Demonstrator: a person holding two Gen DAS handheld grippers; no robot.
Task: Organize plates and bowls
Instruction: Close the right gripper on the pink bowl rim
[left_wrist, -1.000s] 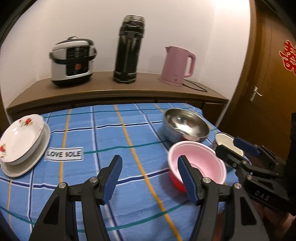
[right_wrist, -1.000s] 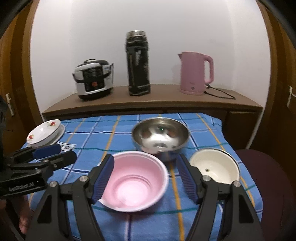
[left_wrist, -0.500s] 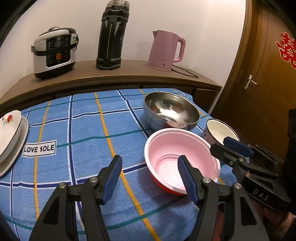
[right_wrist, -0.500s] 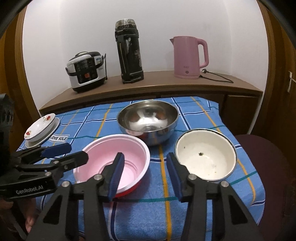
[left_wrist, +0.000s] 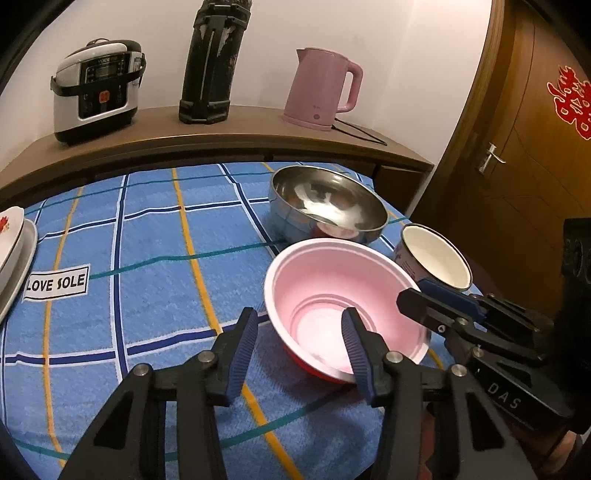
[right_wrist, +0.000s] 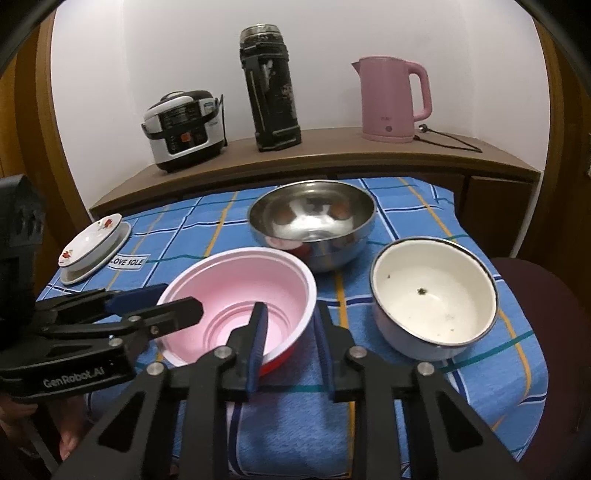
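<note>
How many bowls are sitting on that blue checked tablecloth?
3. The shiny steel bowl sits farthest back, the pink plastic bowl in front of it, the white enamel bowl to the right. The flowered white dishes far left look like plates.

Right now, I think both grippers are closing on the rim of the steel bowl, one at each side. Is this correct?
Not quite: it is the pink bowl, not the steel bowl. The right wrist view shows the right gripper with its jaws astride the pink bowl's near rim, and the left gripper at its left rim. Both have just been closing. The steel bowl stands untouched behind.
</note>
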